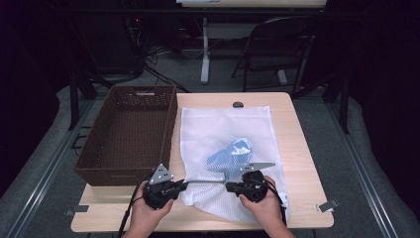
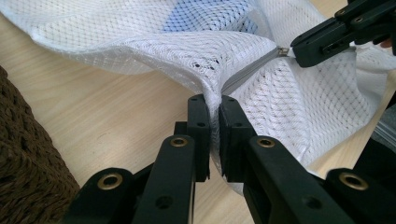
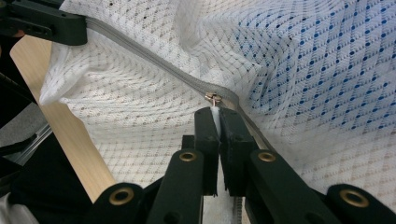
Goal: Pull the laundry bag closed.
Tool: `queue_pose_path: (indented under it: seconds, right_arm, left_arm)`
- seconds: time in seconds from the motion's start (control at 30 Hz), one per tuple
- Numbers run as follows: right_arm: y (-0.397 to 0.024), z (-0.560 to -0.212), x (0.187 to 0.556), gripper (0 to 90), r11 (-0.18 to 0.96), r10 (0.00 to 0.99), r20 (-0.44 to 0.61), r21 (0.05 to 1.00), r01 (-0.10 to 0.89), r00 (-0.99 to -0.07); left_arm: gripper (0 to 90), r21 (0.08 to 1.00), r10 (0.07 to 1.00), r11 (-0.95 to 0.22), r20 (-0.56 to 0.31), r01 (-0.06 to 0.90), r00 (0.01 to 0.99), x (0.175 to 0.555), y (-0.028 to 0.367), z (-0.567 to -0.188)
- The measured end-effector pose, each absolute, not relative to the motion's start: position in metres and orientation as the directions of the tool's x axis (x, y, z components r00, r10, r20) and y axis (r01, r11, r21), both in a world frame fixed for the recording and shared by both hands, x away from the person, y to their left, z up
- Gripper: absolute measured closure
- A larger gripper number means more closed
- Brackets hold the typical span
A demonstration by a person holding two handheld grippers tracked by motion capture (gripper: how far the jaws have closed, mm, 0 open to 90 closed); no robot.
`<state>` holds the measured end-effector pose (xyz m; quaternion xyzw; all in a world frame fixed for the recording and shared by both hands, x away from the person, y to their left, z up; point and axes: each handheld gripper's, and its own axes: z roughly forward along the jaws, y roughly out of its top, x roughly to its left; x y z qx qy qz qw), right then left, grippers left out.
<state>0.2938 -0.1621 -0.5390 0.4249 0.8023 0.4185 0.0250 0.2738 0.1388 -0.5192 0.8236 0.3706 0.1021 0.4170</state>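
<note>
Right gripper view: zipper pull (image 3: 213, 98) pinched at right hand-held gripper (image 3: 218, 112) tips

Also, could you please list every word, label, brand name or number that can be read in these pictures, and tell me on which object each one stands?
There are none: no readable text on the white mesh laundry bag, its grey zipper, the blue garment inside, the brown woven basket, the wooden table, the left gripper or the right gripper.
</note>
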Motion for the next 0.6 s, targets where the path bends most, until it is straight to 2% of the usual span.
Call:
queue_pose_path:
  seconds: [0.6]
  right_arm:
    - [-0.182,-0.535,0.296,87.1,0.292,0.705,0.355,0.642,0.708,-0.613]
  left_arm:
    - [85.8,0.765,0.698,-0.366,-0.151,0.530,0.700,0.273,0.141,-0.516]
